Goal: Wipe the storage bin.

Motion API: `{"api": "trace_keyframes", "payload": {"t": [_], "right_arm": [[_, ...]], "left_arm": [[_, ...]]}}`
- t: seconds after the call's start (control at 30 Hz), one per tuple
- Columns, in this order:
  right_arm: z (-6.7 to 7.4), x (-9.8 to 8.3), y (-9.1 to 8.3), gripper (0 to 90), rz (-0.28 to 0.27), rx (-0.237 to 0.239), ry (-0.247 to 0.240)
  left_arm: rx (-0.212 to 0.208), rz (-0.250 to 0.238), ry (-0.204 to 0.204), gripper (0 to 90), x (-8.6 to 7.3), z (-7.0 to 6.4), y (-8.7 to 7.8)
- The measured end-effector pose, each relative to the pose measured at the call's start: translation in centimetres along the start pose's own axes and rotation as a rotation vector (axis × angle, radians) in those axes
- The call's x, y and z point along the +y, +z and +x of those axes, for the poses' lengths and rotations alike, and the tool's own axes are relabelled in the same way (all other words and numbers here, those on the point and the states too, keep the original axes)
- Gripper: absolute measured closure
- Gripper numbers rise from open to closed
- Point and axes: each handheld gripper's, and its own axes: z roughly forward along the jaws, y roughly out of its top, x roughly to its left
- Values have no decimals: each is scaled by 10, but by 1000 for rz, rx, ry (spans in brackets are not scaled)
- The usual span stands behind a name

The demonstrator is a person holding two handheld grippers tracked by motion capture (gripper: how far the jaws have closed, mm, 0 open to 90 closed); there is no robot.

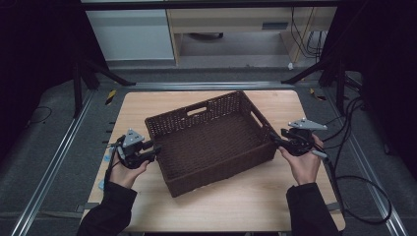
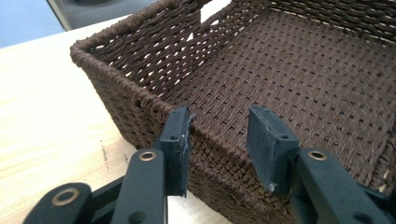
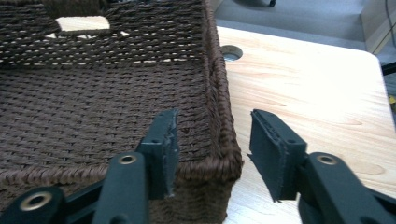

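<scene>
High view: we note a dark brown woven basket, shallow and rectangular with a cut-out handle slot in its far wall, sitting turned at an angle near the middle of the light wooden worktop. The left tongs sit at the basket's left wall, held by the person's left hand. The right tongs sit at the basket's right near corner, held by the right hand. Both sleeves are dark. Cables trail off the right edge of the worktop.

Left gripper view: we see the left tongs straddling the basket rim, one jaw outside the wall and one inside over the woven floor. The outside pad lies against the rim or very close to it; the inside pad stands clear. We record them as released, with the wall between the jaws but not pinched. The worktop shows to the left.

Right gripper view: the right tongs straddle the corner of the basket. One jaw is inside over the floor, the other outside above the worktop. A gap shows on each side of the wall, so these are released too. A round hole in the worktop lies just beyond the basket's side wall.
</scene>
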Motion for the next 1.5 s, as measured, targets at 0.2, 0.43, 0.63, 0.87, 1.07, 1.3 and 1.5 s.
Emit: {"api": "trace_keyframes", "payload": {"t": [0.2,0.43,0.63,0.87,1.07,1.3,1.5], "right_arm": [[-6,-2,4,687,8,-31,-24],[-7,-2,11,746,15,-22,-31],[-9,-1,15,756,15,-26,-28],[-11,4,24,758,15,-41,-24],[-10,4,26,747,13,-48,-26],[-8,6,20,640,-8,-46,-18],[0,7,11,571,-21,-19,-2]], "left_arm": [[-2,0,13,583,0,-2,-2],[2,-20,3,550,8,12,-7],[30,-64,-20,546,20,42,-8],[58,-37,-36,549,31,73,10],[59,2,-56,606,30,86,33],[34,3,-52,674,28,85,41],[33,-5,-55,670,20,78,30]]}}
